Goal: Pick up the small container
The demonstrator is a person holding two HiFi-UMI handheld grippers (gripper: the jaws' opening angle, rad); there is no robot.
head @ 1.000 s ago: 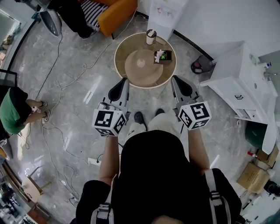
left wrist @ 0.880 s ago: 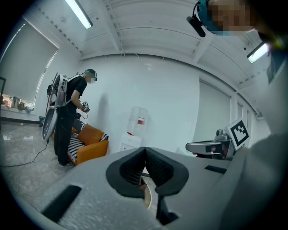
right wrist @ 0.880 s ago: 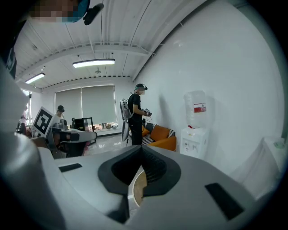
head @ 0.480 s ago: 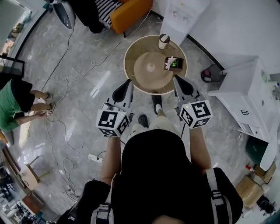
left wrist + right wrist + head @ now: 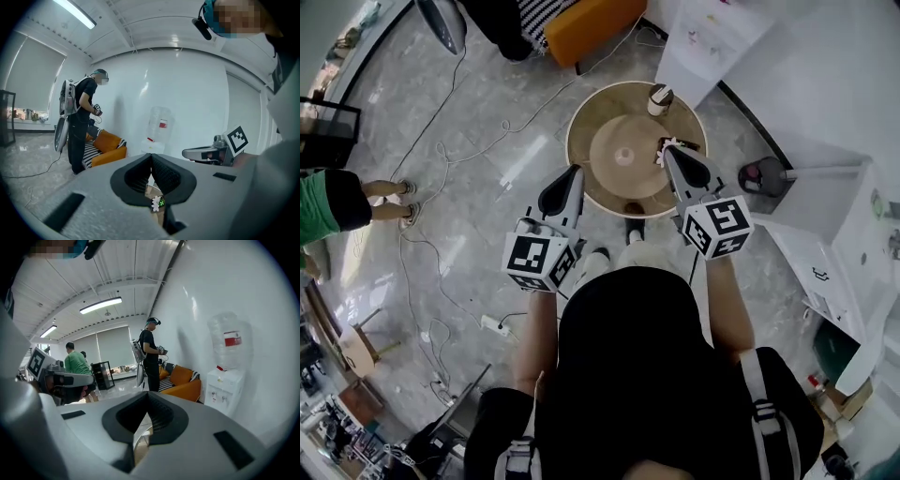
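Note:
A low round wooden table (image 5: pixel 592 120) stands in front of me. On its far edge is a small pale cup with a dark lid (image 5: pixel 659 98). A small dark pot with a white flower and a green patch (image 5: pixel 678 145) sits at the table's right side, partly hidden by my right gripper (image 5: pixel 667 151), which hangs over it with its jaws shut and empty. My left gripper (image 5: pixel 573 172) is at the table's near left rim, also shut and empty. In the left gripper view the flower pot (image 5: pixel 157 203) shows below the closed jaws.
A white water dispenser (image 5: pixel 703 37) and an orange sofa (image 5: pixel 591 14) stand beyond the table. A white cabinet (image 5: pixel 834 216) is at the right, with a dark round object (image 5: pixel 759 175) beside it. Cables (image 5: pixel 441 159) trail over the floor at the left. A person in green (image 5: pixel 328 202) stands far left.
Both grippers have moved forward to the table. The right one now reaches over the flower pot, and the left one has come up to the near rim. The jaws stayed shut.

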